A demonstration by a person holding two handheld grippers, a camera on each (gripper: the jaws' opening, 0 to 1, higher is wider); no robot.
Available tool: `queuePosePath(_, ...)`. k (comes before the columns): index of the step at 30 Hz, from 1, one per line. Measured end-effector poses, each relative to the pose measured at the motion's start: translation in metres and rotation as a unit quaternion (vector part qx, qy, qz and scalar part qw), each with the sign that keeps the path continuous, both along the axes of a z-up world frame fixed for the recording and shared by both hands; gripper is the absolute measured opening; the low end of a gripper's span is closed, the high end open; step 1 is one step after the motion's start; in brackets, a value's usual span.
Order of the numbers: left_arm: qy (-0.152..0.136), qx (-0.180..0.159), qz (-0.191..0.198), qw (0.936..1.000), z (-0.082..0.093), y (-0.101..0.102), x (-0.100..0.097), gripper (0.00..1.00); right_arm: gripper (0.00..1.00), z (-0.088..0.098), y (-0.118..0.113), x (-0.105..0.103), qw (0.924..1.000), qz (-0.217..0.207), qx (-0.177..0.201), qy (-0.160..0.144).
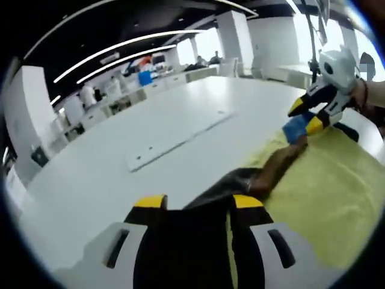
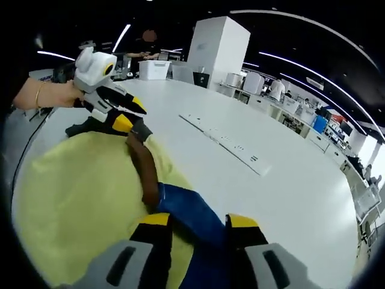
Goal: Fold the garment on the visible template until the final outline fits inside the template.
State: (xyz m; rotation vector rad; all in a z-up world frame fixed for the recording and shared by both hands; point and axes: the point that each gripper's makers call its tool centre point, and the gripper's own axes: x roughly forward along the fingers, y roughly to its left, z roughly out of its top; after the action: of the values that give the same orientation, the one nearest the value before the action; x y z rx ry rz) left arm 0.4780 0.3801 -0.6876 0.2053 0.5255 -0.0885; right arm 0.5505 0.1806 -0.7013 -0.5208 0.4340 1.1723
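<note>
No text, label, brand, number or sign can be read in either view. The long white strip (image 2: 225, 143) lying on the white table (image 2: 289, 198) carries a few small dark marks, but they are too small and blurred to make out as letters or figures.

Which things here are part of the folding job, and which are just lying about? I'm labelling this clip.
Part of the job:
garment, stretched between the grippers
yellow template under it
left gripper, shut on the garment
right gripper, shut on the garment

Just lying about:
flat strip on the white table
boxes and equipment on the far desks
</note>
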Motion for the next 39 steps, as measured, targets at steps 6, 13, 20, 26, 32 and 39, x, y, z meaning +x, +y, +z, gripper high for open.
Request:
queuePosePath(6, -0.014, -0.025, 0.029, 0.9991, -0.002, 0.003, 0.022, 0.34, 0.16, 0.007, 0.011, 0.019, 0.9979, -0.043, 0.045, 0.021)
queuePosePath(13, 0.010, -0.029, 0.042, 0.9987, -0.023, 0.002, 0.030, 0.30, 0.14, -0.011, 0.012, 0.031, 0.9962, -0.070, 0.032, 0.042)
queuePosePath(20, 0.020, -0.041, 0.059, 0.9972, -0.028, 0.008, 0.029, 0.30, 0.15, -0.020, 0.008, 0.035, 0.9948, -0.087, 0.019, 0.051)
queuePosePath(26, 0.036, -0.039, 0.072, 0.9960, -0.026, 0.013, 0.021, 0.31, 0.20, -0.017, 0.008, 0.034, 0.9936, -0.094, 0.023, 0.059)
queuePosePath(32, 0.028, -0.033, 0.067, 0.9968, -0.008, 0.013, 0.011, 0.40, 0.35, -0.009, -0.002, 0.029, 0.9925, -0.105, 0.012, 0.063)
queuePosePath(39, 0.006, -0.070, 0.074, 0.9947, 0.017, 0.008, -0.001, 0.64, 0.44, 0.005, -0.023, 0.021, 0.9892, -0.122, -0.006, 0.081)
